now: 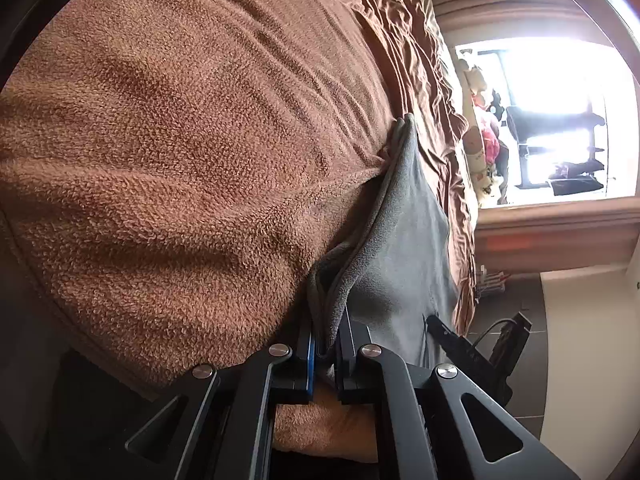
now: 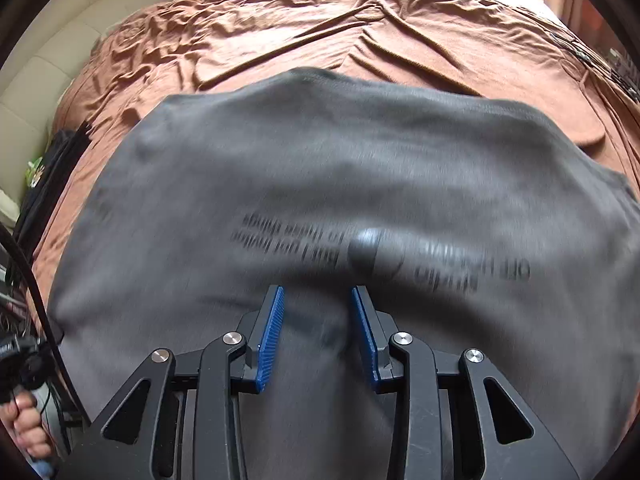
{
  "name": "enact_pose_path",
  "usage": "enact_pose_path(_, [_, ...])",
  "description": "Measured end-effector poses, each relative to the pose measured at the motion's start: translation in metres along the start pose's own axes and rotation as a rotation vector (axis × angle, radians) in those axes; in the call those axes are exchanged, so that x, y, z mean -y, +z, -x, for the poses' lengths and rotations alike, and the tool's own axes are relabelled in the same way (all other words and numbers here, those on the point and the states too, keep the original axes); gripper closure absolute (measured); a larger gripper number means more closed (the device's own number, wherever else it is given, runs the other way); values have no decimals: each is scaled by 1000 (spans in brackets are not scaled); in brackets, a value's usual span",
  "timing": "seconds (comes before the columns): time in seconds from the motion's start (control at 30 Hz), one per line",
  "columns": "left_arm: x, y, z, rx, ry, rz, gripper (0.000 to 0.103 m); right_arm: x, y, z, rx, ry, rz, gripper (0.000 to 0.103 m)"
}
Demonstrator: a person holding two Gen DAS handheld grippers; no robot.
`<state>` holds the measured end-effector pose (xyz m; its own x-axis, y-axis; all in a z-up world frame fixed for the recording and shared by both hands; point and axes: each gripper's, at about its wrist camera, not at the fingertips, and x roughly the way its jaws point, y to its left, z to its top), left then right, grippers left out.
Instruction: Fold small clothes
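Left gripper point(image 1: 325, 350): its jaws are pressed together on a bunched edge of the grey T-shirt point(image 1: 404, 248).
T-shirt: it lies spread on the brown bed cover point(image 2: 280, 32), print side up, the pinched edge at the bed's near side.
Right gripper point(image 2: 318, 334): jaws spread, hovering just above the shirt near its print; nothing between the blue pads point(image 2: 272, 336), from what I can see.
Risk: the left pinch looks to hold several layers, so pulling could drag the whole shirt askew. A right grab here might catch only the top layer, or the cover too.
Writing: black lettering point(image 2: 288, 240) flanks a round emblem, blurred, unreadable.
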<state>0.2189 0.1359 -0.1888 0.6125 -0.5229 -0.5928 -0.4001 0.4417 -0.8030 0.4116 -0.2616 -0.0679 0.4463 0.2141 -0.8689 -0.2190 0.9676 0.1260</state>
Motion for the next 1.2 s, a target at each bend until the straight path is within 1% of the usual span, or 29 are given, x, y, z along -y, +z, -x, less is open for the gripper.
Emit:
enact_pose_path(0.1, [2, 2, -2, 1, 8, 3, 96, 3, 18, -12, 4, 3, -19, 75])
enact_pose_path(0.17, [4, 2, -4, 4, 12, 9, 96, 9, 27, -15, 12, -12, -34, 76])
enact_pose_path(0.33, [6, 5, -6, 9, 21, 15, 96, 16, 44, -25, 8, -19, -59, 85])
enact_pose_path(0.47, [7, 7, -9, 14, 25, 21, 96, 21, 59, -36, 1, -38, -89, 99])
enact_pose_path(0.5, [7, 7, -9, 14, 26, 21, 96, 22, 62, -38, 1, -43, -97, 100])
enact_pose_path(0.63, [10, 8, -14, 14, 34, 19, 96, 34, 75, -42, -2, -36, -126, 101])
enact_pose_path(0.73, [12, 9, -17, 11, 34, 18, 96, 35, 86, -46, 10, -68, -135, 101])
enact_pose_path(0.8, [12, 9, -18, 8, 30, 15, 96, 39, 91, -52, -5, -56, -163, 101])
enact_pose_path(0.87, [12, 11, -19, 5, 27, 10, 96, 40, 92, -52, -11, -43, -190, 101])
enact_pose_path(0.93, [14, 11, -18, 7, 21, 2, 96, 37, 89, -49, -16, -44, -177, 100])
enact_pose_path(1.0, [14, 12, -16, 6, 8, -3, 96, 32, 80, -43, -25, -25, -167, 100])
enact_pose_path(1.07, [16, 14, -14, 5, -15, 1, 96, 31, 71, -37, -31, -2, -168, 100])
enact_pose_path(1.2, [25, 15, -9, 5, -81, -23, 96, 34, 50, -17, -25, 39, -187, 100])
